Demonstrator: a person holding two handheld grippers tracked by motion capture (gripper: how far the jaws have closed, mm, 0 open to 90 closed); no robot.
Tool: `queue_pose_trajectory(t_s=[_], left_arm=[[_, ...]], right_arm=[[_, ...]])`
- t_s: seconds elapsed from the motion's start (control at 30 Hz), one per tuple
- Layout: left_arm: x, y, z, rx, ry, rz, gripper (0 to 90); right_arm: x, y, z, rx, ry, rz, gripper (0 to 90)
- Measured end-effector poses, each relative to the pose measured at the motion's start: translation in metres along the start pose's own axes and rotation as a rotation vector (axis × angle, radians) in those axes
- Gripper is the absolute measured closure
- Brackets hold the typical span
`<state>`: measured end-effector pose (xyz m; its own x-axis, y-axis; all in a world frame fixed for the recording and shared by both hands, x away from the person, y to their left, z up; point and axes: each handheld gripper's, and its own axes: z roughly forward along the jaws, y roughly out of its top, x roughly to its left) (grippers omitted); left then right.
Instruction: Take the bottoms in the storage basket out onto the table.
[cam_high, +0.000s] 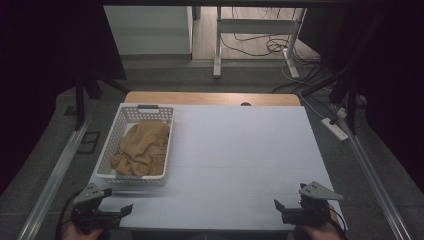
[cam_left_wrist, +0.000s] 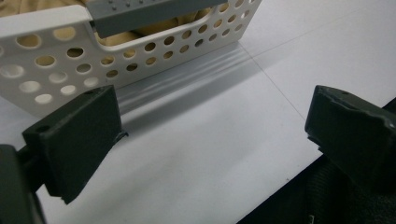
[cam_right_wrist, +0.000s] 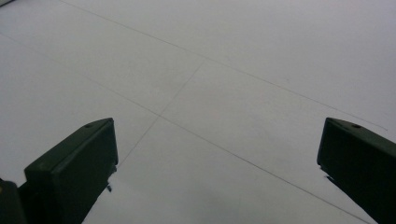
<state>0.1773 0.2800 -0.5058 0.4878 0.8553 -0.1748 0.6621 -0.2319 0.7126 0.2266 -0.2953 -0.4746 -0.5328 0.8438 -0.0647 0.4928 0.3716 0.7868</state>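
Gaping wide, left tool and right tool grip nothing (basket close by)

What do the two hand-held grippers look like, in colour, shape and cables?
The left gripper and the right gripper are alike: dark, blocky bodies, each with a grey three-cornered plate on top. A thin black cable trails from the left one. Close up, its fingers are thick, black, flat-faced blocks.

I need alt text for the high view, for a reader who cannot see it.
A white perforated basket holding crumpled tan cloth sits at the left of a white table. At the near edge, the left gripper and right gripper rest open, holding nothing.
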Motion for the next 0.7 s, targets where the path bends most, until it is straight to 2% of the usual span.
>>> queue_pose_trajectory(t_s=[0.17, 0.4, 0.7], left_arm=[[0.0, 0.0005, 0.001, 0.011, 0.003, -0.003, 3.5], [-0.0002, 0.0011, 0.0019, 0.022, -0.001, 0.003, 4.0], [0.0002, 0.0012, 0.0019, 0.023, -0.005, 0.001, 3.9]], right_arm=[[-0.0016, 0.0001, 0.0006, 0.005, 0.012, 0.012, 0.0], [-0.0065, 0.0001, 0.0016, 0.013, 0.032, 0.06, 0.0], [-0.0051, 0.0003, 0.0019, 0.017, 0.04, 0.042, 0.0]])
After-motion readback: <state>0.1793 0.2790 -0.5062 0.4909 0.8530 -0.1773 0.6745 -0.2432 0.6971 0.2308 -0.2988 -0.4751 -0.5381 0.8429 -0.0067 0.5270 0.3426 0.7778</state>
